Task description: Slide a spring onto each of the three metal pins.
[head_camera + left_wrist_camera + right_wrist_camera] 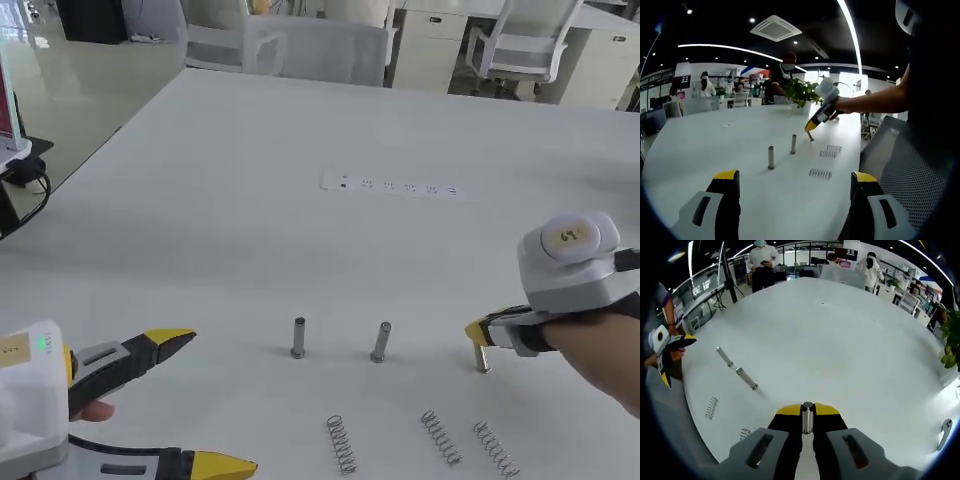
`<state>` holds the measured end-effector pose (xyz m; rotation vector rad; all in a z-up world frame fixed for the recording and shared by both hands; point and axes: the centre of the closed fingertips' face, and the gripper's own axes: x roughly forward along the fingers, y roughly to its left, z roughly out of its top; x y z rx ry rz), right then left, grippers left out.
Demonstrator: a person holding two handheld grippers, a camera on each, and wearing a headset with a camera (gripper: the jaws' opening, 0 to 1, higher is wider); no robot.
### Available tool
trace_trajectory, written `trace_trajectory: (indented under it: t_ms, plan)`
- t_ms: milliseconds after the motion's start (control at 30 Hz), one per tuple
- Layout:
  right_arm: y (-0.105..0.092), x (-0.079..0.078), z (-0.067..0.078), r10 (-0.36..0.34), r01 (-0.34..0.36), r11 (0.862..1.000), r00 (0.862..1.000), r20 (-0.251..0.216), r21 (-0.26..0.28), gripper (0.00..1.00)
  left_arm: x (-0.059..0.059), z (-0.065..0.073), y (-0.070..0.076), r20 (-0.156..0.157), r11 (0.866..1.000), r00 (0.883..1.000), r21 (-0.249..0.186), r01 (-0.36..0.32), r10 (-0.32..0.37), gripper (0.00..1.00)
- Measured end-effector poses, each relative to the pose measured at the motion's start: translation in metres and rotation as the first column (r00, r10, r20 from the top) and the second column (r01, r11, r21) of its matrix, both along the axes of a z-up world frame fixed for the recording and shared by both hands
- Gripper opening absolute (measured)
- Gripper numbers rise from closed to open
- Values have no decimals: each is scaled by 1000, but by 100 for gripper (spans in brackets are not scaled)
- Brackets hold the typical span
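Right gripper (476,332) clamped on the end pin (483,360) just right of the middle pin (381,341), left gripper (218,402) gaping well to its left; best to steady the end pin upright while the left pinches one end of the spring (440,436) lying just before the middle pin.

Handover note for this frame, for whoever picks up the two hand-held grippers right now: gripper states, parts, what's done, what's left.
Left hand-held gripper: open, empty, hovering over the near left of the table.
Right hand-held gripper: shut on the right pin.
Left pin and middle pin stand upright, bare.
Three springs lie flat in front of the pins.
Done: no spring on any pin. Left: all three.
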<state>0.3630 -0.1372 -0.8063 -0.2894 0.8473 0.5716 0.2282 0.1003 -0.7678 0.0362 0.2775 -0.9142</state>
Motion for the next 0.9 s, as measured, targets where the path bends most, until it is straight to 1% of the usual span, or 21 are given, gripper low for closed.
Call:
trace_trajectory:
  t_ms: [500,600,900]
  plan:
    - [-1,-4,2,-4,4,1000,1000,10,8,3,-1,1,-1,4,1000,1000,2,4,-4,89]
    - [-1,-5,4,-4,4,1000,1000,22,19,3,-2,1,-1,3,1000,1000,8,8,-8,89]
    - [0,-4,3,-6,5,999,999,37,39,3,-2,5,0,8,1000,1000,14,8,-8,88]
